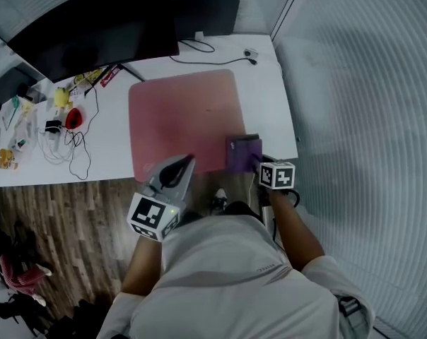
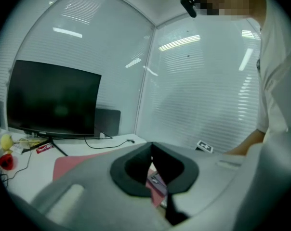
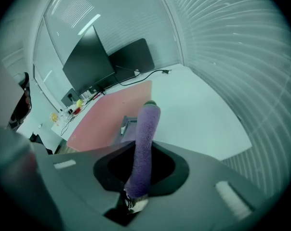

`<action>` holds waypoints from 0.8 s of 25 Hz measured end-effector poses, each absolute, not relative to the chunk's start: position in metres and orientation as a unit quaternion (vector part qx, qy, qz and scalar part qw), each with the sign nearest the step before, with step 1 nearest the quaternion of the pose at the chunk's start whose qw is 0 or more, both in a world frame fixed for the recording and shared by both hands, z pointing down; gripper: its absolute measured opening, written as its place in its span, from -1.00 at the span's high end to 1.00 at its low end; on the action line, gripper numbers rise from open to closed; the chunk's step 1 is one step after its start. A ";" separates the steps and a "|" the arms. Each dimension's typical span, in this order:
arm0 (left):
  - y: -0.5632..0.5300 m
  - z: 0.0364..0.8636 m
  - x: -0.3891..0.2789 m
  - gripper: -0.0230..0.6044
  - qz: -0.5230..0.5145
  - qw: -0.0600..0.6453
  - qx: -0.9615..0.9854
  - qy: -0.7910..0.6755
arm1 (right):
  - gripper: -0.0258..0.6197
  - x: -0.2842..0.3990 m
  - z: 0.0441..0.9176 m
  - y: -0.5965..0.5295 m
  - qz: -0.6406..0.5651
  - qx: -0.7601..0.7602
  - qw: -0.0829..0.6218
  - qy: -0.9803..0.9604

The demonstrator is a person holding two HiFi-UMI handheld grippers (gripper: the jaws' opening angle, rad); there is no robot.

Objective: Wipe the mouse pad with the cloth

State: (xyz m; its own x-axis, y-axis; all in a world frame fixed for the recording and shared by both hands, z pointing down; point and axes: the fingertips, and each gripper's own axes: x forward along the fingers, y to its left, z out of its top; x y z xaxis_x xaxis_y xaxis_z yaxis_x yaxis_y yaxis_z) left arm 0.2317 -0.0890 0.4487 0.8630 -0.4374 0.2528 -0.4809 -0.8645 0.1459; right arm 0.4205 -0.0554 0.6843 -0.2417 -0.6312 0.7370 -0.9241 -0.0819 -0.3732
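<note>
A pink mouse pad lies on the white desk. A purple cloth rests over the pad's near right corner. My right gripper is shut on the cloth. In the right gripper view the cloth runs as a folded strip between the jaws, above the pad. My left gripper hovers over the pad's near edge, left of the cloth, with its jaws shut and nothing in them. In the left gripper view the jaw tips meet, and the pad shows beyond them.
A black monitor stands at the back left, a dark flat object behind it. A cable runs along the desk's back. Small clutter and wires lie at the left. Blinds close in at the right.
</note>
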 end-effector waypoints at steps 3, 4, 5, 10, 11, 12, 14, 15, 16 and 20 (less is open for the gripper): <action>-0.094 0.446 0.251 0.92 0.104 0.096 0.962 -0.232 | 0.75 0.453 0.682 -0.044 0.436 0.612 0.162 -0.640; -0.095 0.445 0.255 0.92 0.103 0.094 0.963 -0.231 | 0.75 0.462 0.681 -0.041 0.431 0.620 0.159 -0.636; -0.097 0.443 0.257 0.92 0.101 0.094 0.963 -0.232 | 0.75 0.469 0.677 -0.039 0.423 0.630 0.153 -0.633; -0.108 0.414 0.239 0.92 0.076 0.087 0.960 -0.255 | 0.75 0.475 0.631 -0.044 0.351 0.658 0.090 -0.660; -0.111 0.410 0.232 0.92 0.075 0.082 0.959 -0.261 | 0.76 0.471 0.620 -0.051 0.338 0.659 0.076 -0.668; -0.114 0.407 0.225 0.92 0.076 0.077 0.958 -0.264 | 0.76 0.465 0.608 -0.057 0.326 0.658 0.060 -0.676; -0.115 0.403 0.210 0.92 0.081 0.069 0.959 -0.264 | 0.76 0.446 0.580 -0.070 0.302 0.650 0.023 -0.697; -0.115 0.401 0.202 0.92 0.083 0.066 0.958 -0.265 | 0.77 0.434 0.563 -0.076 0.286 0.642 0.005 -0.711; -0.114 0.399 0.193 0.92 0.083 0.062 0.958 -0.267 | 0.77 0.421 0.546 -0.083 0.268 0.633 -0.007 -0.726; -0.117 0.388 0.154 0.92 0.080 0.049 0.954 -0.283 | 0.78 0.367 0.488 -0.103 0.204 0.603 -0.017 -0.771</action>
